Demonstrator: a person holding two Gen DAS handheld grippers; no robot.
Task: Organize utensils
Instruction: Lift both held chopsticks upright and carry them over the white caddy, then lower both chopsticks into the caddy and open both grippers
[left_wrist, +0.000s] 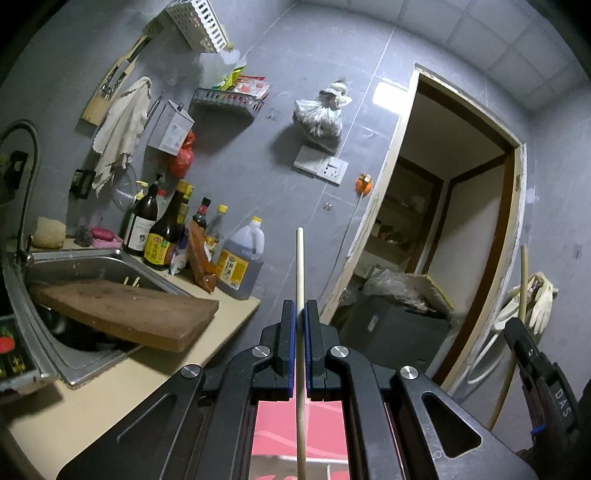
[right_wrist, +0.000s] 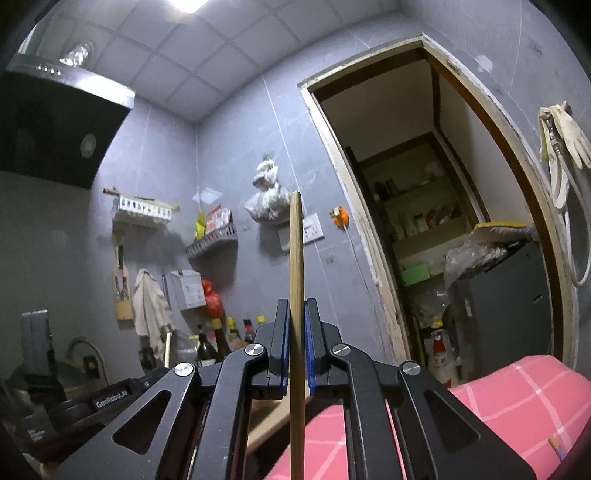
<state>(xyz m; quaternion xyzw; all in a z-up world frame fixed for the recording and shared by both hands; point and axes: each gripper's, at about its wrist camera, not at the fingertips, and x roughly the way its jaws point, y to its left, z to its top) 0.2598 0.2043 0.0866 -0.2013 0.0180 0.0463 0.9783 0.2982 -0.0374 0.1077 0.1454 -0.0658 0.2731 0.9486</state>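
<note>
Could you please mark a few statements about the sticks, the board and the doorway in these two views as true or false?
1. The left tool grips a pale wooden chopstick. True.
2. The right tool is empty. False: it is shut on a darker brown wooden chopstick.
3. The brown wooden cutting board lies across the steel sink. True.
4. The doorway is closed by a door. False: it stands open onto a storage room.

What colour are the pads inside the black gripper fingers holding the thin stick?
Blue pads, clearest in the left wrist view.
</note>
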